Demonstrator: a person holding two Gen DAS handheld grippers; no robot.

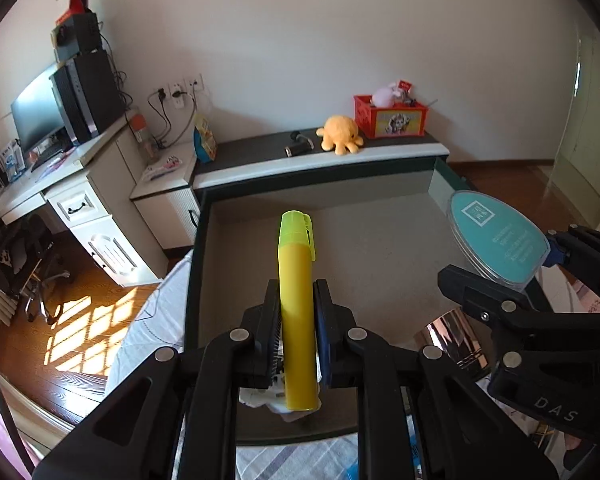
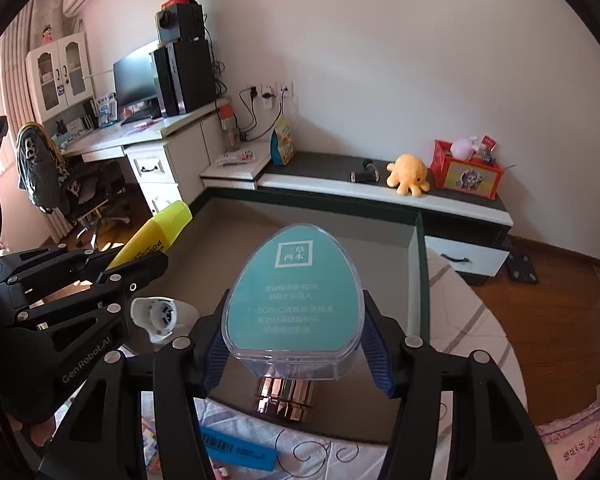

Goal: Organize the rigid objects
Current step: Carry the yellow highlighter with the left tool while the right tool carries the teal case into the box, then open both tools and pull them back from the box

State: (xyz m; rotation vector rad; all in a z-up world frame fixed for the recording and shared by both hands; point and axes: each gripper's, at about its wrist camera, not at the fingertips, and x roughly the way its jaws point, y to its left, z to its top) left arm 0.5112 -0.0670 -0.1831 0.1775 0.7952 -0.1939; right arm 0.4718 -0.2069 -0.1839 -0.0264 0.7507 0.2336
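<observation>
L gripper: jaws clamped on yellow highlighter, cap end pointing away from cam, held above grey tray.
R gripper: jaws clamped on clear egg-shaped case w/ teal label, also above tray, to R of highlighter.
Tray: dark-rimmed, grey floor, on checked cloth.
Copper cylinder: in tray, under case.
White round part: at tray's near-L corner, just beside L gripper.
Blue barcode box: on cloth, near side of tray.
Orange octopus plush: on low cabinet beyond tray.
</observation>
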